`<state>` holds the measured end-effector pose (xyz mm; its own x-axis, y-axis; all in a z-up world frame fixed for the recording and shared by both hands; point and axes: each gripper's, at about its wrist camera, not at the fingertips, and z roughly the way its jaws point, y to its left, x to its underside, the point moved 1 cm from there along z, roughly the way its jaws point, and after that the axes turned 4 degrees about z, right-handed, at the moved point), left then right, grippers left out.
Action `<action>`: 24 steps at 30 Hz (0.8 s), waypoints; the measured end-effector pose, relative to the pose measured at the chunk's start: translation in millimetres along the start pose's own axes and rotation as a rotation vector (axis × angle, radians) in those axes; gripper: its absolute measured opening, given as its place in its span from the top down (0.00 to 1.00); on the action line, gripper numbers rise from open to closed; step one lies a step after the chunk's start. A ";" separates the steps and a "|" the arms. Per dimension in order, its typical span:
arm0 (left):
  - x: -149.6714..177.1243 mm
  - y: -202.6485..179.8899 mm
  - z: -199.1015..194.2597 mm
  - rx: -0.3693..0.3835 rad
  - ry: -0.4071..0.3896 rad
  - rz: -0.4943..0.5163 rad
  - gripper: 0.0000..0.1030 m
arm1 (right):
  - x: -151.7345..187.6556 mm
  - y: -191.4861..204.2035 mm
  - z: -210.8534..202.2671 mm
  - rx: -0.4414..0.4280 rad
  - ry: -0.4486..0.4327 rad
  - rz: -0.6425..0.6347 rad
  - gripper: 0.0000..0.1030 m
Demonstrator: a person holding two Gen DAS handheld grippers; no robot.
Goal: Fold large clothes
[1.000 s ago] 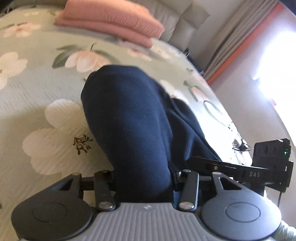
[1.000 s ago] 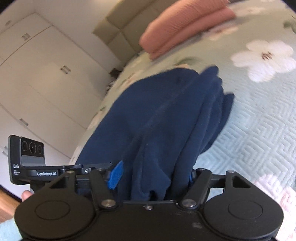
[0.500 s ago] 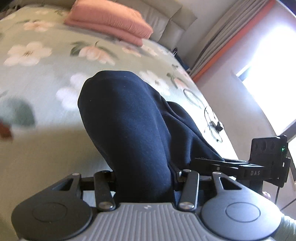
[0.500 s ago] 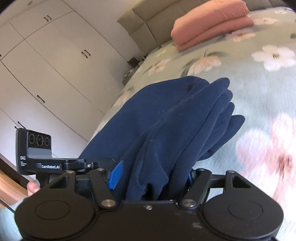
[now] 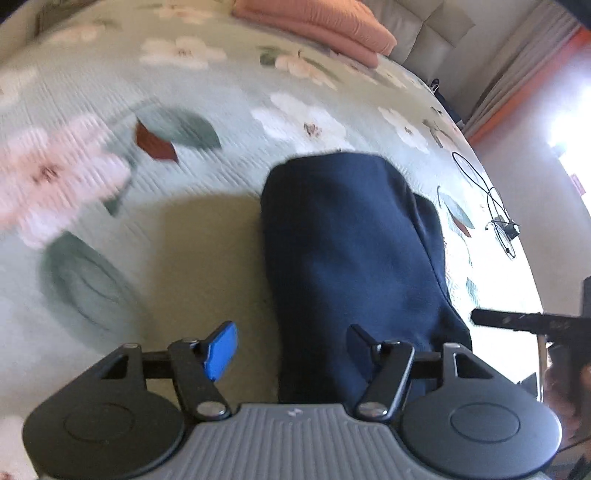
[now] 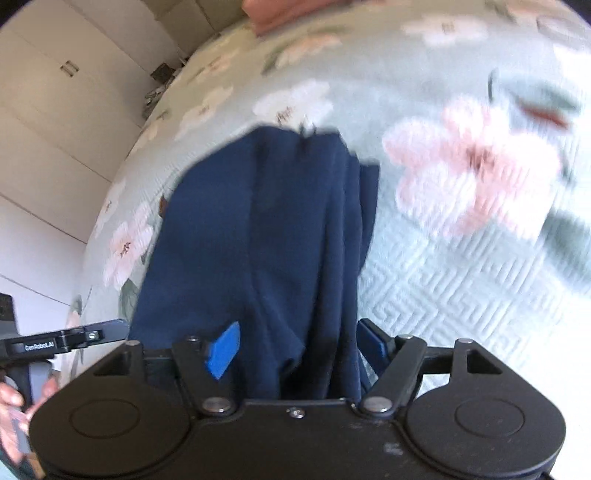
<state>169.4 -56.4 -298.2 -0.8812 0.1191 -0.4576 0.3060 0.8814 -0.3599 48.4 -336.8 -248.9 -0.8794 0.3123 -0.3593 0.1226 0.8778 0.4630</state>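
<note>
Left wrist view: we record the left gripper [image 5: 291, 350] with its jaws apart, having just been opening; the blue pad [image 5: 221, 350] on one side stands clear of the cloth, and the navy garment [image 5: 351, 251] lies between the jaws against the other side, running ahead of them over the bed [image 5: 207, 236] with its pale green floral cover. Ahead of the jaws and far off we list a folded pink blanket [image 5: 314, 22]; off to one side, a black cable [image 5: 495, 206] on the cover. Right wrist view: the right gripper [image 6: 295, 350] likewise has its jaws apart, just opened a little further, with the same navy garment [image 6: 266, 229] bunched in folds between them, reaching forward onto the bed [image 6: 424, 295]. We cannot tell whether its pads press the cloth.
</note>
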 end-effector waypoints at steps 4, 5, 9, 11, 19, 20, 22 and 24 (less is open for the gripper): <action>-8.1 -18.8 -5.7 0.071 -0.050 0.052 0.45 | -4.8 48.6 2.9 -0.028 -0.060 -0.107 0.16; -6.6 -28.1 -0.3 0.088 -0.043 0.072 0.54 | -3.1 56.2 10.1 -0.029 -0.066 -0.121 0.19; 2.3 -52.6 35.6 0.103 0.030 0.154 0.82 | 15.3 75.7 56.0 0.081 0.006 -0.180 0.92; 12.3 -58.1 39.9 0.106 0.047 0.188 0.84 | 29.7 63.7 66.7 0.115 0.052 -0.150 0.94; 36.8 -56.9 17.1 0.044 0.101 0.248 0.87 | 66.4 28.8 36.6 0.242 0.135 -0.011 1.00; 36.0 -60.5 10.3 -0.002 0.098 0.268 0.87 | 67.9 32.5 29.7 0.263 0.137 -0.003 1.00; 33.5 -73.5 -8.5 -0.104 0.075 0.330 0.84 | 68.4 40.3 12.3 0.292 0.135 0.037 0.95; 28.9 -87.7 -29.4 -0.200 0.044 0.393 0.77 | 73.2 46.1 -18.5 0.296 0.113 0.071 0.85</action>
<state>106.5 -116.8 -256.0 -0.7278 0.4785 -0.4913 0.5488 0.8360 0.0012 -18.9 -280.2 -238.8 -0.9071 0.3493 -0.2349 0.2997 0.9278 0.2224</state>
